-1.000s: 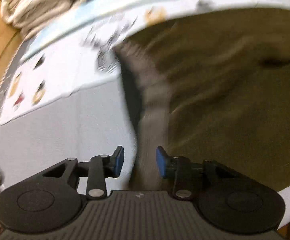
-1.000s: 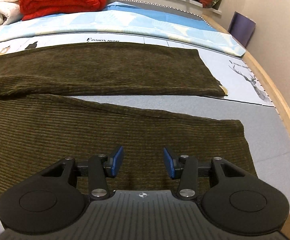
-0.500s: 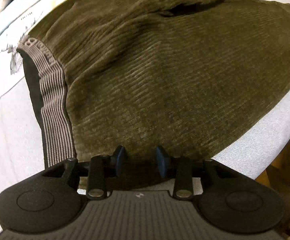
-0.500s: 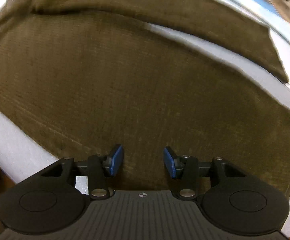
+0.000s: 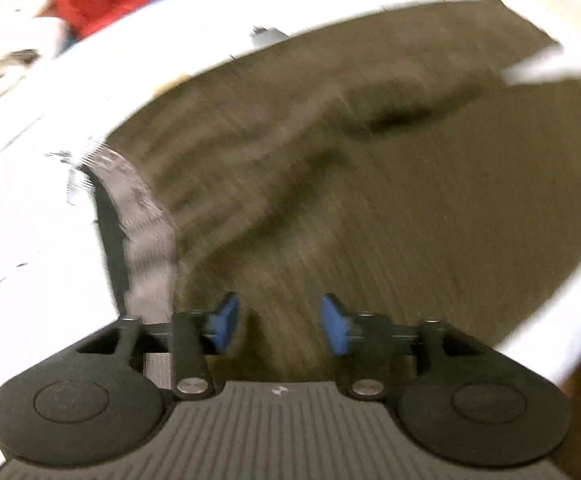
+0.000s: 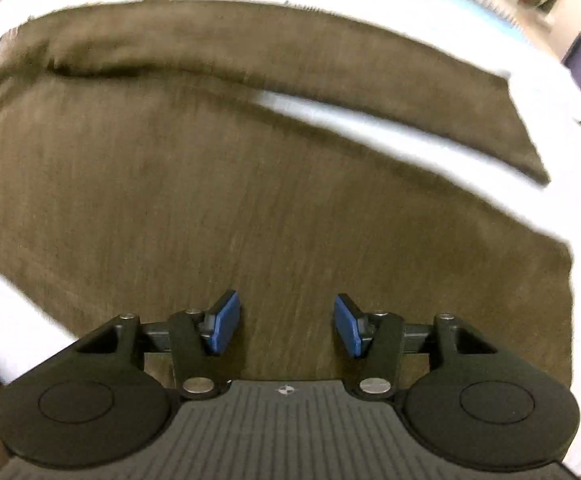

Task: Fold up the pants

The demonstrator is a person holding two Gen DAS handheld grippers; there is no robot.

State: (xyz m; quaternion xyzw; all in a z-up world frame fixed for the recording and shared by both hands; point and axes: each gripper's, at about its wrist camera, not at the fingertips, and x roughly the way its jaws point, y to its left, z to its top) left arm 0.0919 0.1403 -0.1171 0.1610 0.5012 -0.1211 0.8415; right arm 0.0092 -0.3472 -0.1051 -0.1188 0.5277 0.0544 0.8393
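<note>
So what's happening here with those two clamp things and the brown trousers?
A person holds a two-finger gripper in each hand over olive-brown corduroy pants spread flat on a bed, about to fold them. The left gripper is near the striped elastic waistband; its jaws have just opened wider, with only fabric beneath the gap. The right gripper hovers over the nearer leg, jaws open, gripping nothing. The two legs still lie apart, so no fold is made yet.

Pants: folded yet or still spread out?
Spread. The corduroy pants lie flat on the bed sheet, the two legs apart with a strip of sheet between them; no layer doubled over.
</note>
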